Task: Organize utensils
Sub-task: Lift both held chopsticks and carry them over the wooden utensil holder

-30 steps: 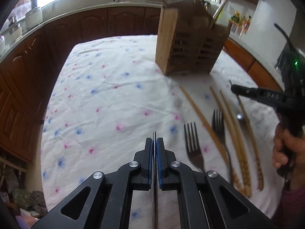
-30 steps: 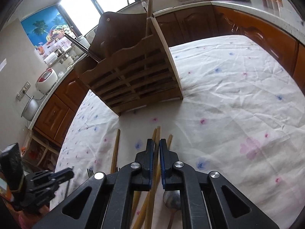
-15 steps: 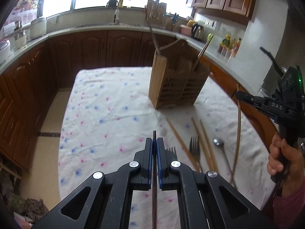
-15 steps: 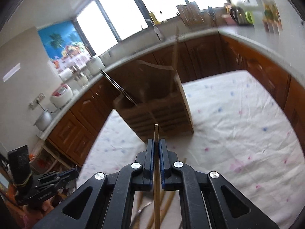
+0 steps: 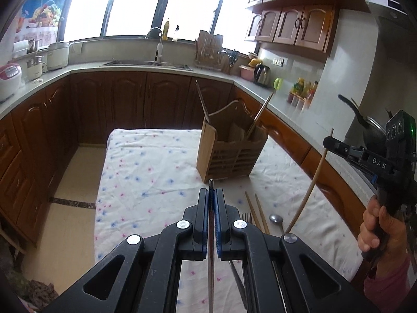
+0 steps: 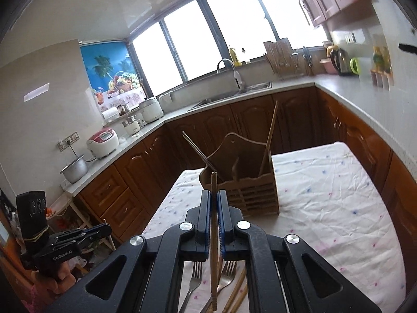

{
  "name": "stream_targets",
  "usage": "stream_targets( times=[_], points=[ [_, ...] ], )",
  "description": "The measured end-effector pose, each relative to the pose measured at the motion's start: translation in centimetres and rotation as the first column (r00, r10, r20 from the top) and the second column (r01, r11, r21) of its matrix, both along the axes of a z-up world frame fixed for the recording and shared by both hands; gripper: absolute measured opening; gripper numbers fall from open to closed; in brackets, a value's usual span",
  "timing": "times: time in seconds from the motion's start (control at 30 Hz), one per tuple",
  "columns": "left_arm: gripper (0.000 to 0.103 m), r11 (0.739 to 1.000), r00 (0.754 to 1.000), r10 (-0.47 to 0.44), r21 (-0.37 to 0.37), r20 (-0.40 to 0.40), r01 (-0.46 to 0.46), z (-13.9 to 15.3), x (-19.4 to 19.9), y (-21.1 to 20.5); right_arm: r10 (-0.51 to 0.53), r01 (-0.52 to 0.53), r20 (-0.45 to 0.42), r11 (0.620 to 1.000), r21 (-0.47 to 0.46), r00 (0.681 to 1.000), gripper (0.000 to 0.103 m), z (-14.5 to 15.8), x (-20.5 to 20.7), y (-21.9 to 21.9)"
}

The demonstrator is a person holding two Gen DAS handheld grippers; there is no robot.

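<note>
My left gripper [image 5: 211, 193] is shut on a thin metal utensil [image 5: 210, 260], seen edge-on; I cannot tell what kind. My right gripper [image 6: 213, 195] is shut on a wooden chopstick [image 6: 214, 247] that hangs down from its jaws. In the left wrist view the right gripper [image 5: 329, 140] shows at the right with the chopstick [image 5: 311, 182] slanting below it. The wooden utensil holder [image 5: 232, 156] [image 6: 250, 195] stands ahead on the table with sticks in it. Both grippers hover above the table, short of the holder. Forks [image 6: 194, 274], chopsticks [image 5: 256, 214] and a spoon [image 5: 276, 219] lie on the cloth.
The table wears a white flowered cloth [image 5: 146, 172]. Brown cabinets and a counter [image 5: 130, 67] with a sink wrap around the room. The left gripper [image 6: 104, 228] shows at the lower left of the right wrist view. A hand [image 5: 375, 229] grips the right tool.
Both grippers have risen away from the table and tilted up. The right one lifted its chopstick off the cloth, and the holder now looks farther off.
</note>
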State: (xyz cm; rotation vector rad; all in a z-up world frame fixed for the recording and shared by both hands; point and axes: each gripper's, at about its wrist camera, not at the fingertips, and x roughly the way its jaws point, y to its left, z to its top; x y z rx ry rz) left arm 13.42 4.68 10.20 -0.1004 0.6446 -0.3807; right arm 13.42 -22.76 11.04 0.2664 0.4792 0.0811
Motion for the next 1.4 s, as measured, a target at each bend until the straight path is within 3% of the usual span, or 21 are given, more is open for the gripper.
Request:
stream_targets(
  times=[0.7,1.17,1.4],
  points=[
    [0.002,0.997,0.992,0.028,-0.075,0.126,-0.019,3.0,3.0,-0.1,-0.103,0.101,0.130,0.995,0.024,0.986,0.005,2.4,1.0,-2.7],
    [0.002,0.989,0.961,0.050,-0.145,0.271,-0.010,5.5,10.1,-2.4,-0.171,0.164,0.233,0.985,0.048,0.957,0.005,5.8,5.7,-6.3],
    [0.002,0.984,0.951,0.082,-0.177,0.299,-0.029,4.5,14.4,-3.8,-0.198,0.186,0.283,0.980,0.069,0.938,0.005,7.1,8.2,-7.9]
  ],
)
